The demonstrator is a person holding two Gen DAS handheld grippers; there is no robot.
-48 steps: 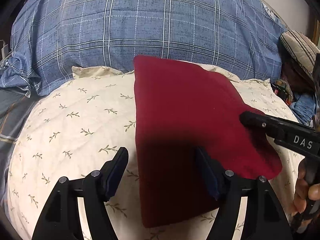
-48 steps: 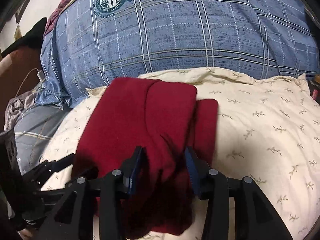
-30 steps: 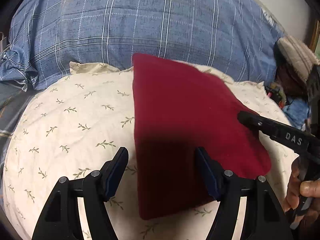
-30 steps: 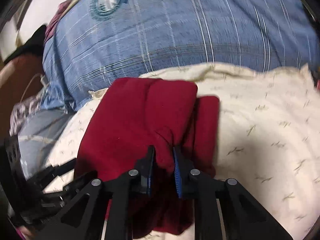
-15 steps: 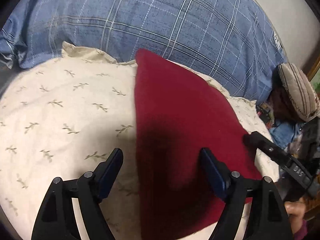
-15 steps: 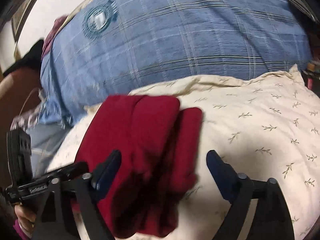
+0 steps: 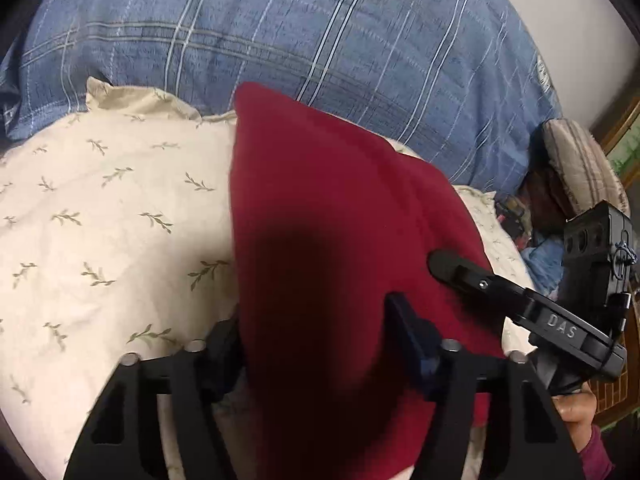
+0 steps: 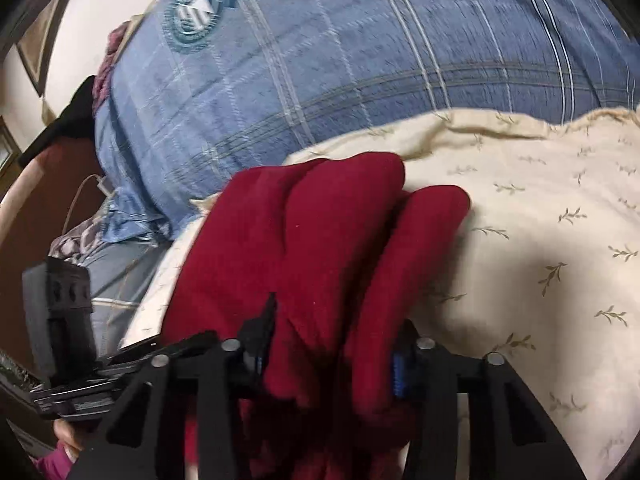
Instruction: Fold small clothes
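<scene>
Red cloth (image 7: 340, 240) lies part-folded on cream pillow (image 7: 100, 220). L gripper (image 7: 316, 340) and R gripper (image 8: 332, 344) have just been closing, near edge between jaws; firm clamp — can't tell. Risk: bunched layers slip, fold skews w/ uneven pull.

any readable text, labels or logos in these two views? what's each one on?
"DAS": on the black body of the right hand-held gripper, left wrist view.
Round teal emblem on the blue plaid pillow: lettering too blurred to read.
Small white mark near the same pillow's right edge: unreadable.
Red garment and cream leaf-print pillow: no text.
</scene>
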